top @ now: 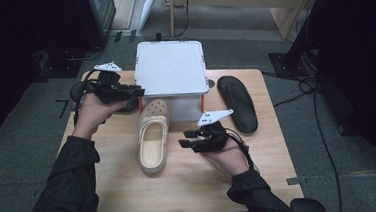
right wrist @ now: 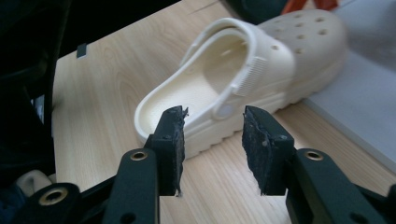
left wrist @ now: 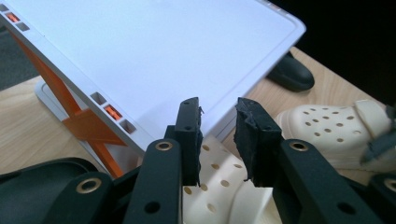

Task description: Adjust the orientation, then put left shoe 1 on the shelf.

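- The cream clog (top: pixel 153 137) lay on the wooden surface (top: pixel 116 186), its toe touching the front of the white box (top: pixel 172 67), its heel toward the person.
- The left tool (top: pixel 137 93) hung left of the clog's toe, just beside the box's front left corner; in the left gripper view its jaws stood partly apart with nothing between them, the clog below and beyond.
- The right tool (top: pixel 184 139) was held just right of the clog's middle, pointing at it; in the right gripper view its jaws were partly apart and empty, the clog's heel side just ahead.
- A black sandal (top: pixel 238 102) lay well right of the clog, beside the box.
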The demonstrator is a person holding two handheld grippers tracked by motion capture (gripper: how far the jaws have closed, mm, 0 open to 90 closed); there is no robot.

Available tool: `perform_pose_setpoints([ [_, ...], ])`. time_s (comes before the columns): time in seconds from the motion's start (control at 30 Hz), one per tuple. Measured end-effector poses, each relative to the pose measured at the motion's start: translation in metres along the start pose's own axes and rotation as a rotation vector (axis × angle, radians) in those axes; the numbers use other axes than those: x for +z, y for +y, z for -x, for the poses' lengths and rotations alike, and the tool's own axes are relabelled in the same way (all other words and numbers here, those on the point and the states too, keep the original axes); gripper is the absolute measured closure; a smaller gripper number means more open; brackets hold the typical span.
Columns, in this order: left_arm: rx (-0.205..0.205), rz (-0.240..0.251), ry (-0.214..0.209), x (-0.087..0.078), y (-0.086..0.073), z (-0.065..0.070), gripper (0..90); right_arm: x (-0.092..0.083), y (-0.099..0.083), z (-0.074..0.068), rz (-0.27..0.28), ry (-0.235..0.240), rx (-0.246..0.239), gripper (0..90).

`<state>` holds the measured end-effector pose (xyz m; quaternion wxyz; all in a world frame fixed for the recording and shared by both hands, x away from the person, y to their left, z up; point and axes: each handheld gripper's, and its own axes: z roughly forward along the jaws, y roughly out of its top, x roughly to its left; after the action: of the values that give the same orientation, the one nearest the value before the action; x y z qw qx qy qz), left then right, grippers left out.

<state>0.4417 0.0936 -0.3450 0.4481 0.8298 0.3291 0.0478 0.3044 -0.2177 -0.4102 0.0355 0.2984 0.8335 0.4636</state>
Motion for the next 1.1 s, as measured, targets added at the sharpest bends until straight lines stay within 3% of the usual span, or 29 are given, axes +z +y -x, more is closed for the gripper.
perform_pose_setpoints([
  [0.3,0.006,0.014,-0.002,0.017,0.004,-0.012,73.0,0.028,-0.001,-0.015,-0.053,0.038,-0.018,63.6],
  [0.33,0.015,-0.007,0.001,0.02,0.006,-0.013,73.8,0.034,-0.002,-0.02,-0.063,0.047,-0.021,65.1],
  [0.4,0.027,-0.002,-0.005,0.022,0.006,-0.013,74.6,0.039,-0.003,-0.023,-0.068,0.059,-0.02,67.2],
  [0.63,0.033,0.01,0.013,0.025,0.006,-0.011,75.2,0.054,-0.012,-0.034,-0.098,0.084,-0.015,73.1],
  [0.87,0.046,0.017,0.031,0.027,0.006,-0.01,78.4,0.068,-0.02,-0.051,-0.123,0.124,-0.042,75.9],
  [1.1,0.034,0.03,0.037,0.027,0.004,-0.012,81.4,0.088,-0.027,-0.067,-0.155,0.163,-0.076,76.1],
])
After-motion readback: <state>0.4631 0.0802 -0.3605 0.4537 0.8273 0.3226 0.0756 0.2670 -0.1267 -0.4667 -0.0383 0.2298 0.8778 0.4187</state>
